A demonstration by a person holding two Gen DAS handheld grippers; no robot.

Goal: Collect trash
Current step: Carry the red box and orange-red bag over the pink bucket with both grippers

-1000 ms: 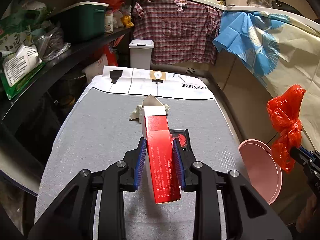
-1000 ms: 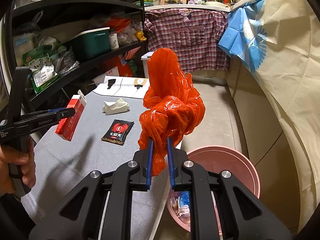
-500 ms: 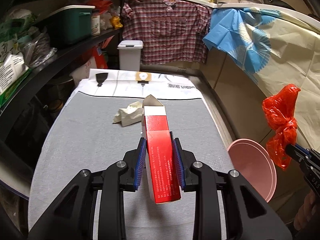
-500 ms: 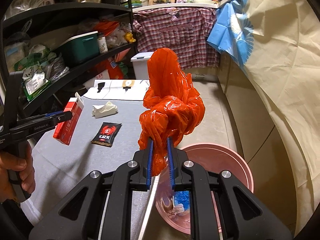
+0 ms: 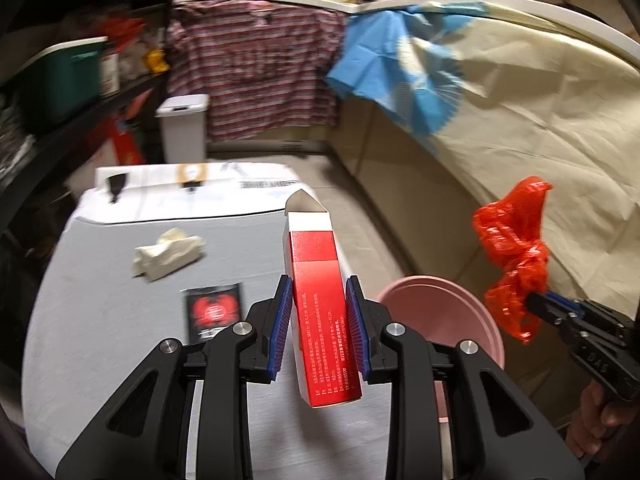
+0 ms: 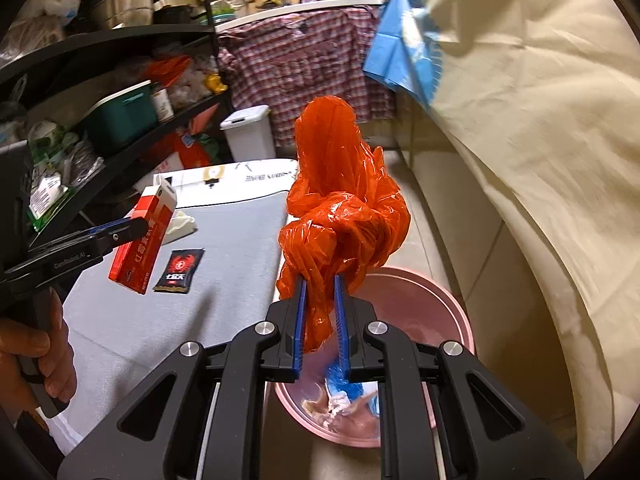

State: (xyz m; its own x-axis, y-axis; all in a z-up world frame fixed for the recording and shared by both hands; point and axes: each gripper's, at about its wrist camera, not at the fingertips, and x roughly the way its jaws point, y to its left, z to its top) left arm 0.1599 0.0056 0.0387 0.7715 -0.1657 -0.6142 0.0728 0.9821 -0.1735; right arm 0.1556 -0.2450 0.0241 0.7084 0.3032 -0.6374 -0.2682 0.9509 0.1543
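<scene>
Red carton with white Chinese print, "七品天" sachet below

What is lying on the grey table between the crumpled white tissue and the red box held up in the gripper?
A small black sachet with a red emblem lies flat there, below the tissue and beside the red box, clearest in the right wrist view.

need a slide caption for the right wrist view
Right gripper clamps a crumpled orange bag over the pink bin.
</scene>
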